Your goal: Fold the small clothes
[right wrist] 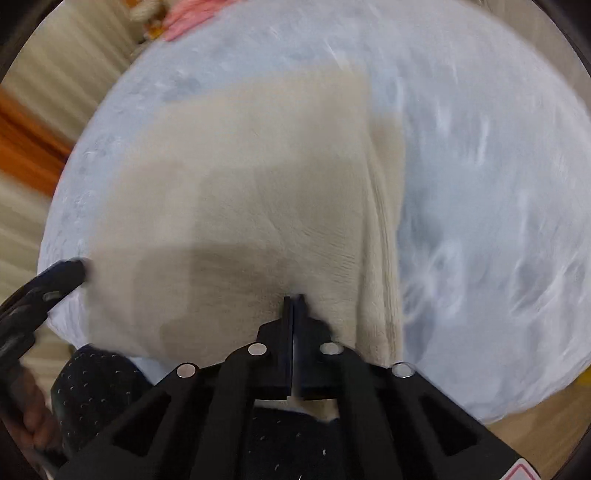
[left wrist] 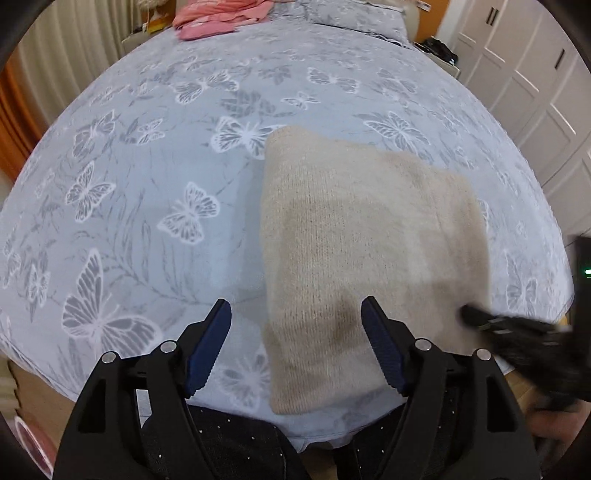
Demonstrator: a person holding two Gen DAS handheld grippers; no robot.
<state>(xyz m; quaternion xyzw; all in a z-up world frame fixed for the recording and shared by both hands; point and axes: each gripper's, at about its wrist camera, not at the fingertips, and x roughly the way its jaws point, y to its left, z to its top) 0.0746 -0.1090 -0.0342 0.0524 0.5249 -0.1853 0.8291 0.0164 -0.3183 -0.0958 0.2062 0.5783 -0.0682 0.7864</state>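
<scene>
A bed (left wrist: pixel 155 206) covered with a pale blue butterfly-print sheet fills most of both views. At its far end lies a heap of pink clothes (left wrist: pixel 218 18), well apart from everything else. On the near half of the bed, close to its front edge, a folded beige knit garment (left wrist: pixel 369 236) lies flat, a roughly square pad with ribbed texture. The left gripper (left wrist: pixel 295 332) hovers over the garment's near left corner with its blue-padded jaws spread wide, one finger over the sheet and the other over the knit. The right gripper (right wrist: pixel 294 306) sits at the garment's near right part, jaws pressed together; the blur hides whether cloth is pinched between them.
</scene>
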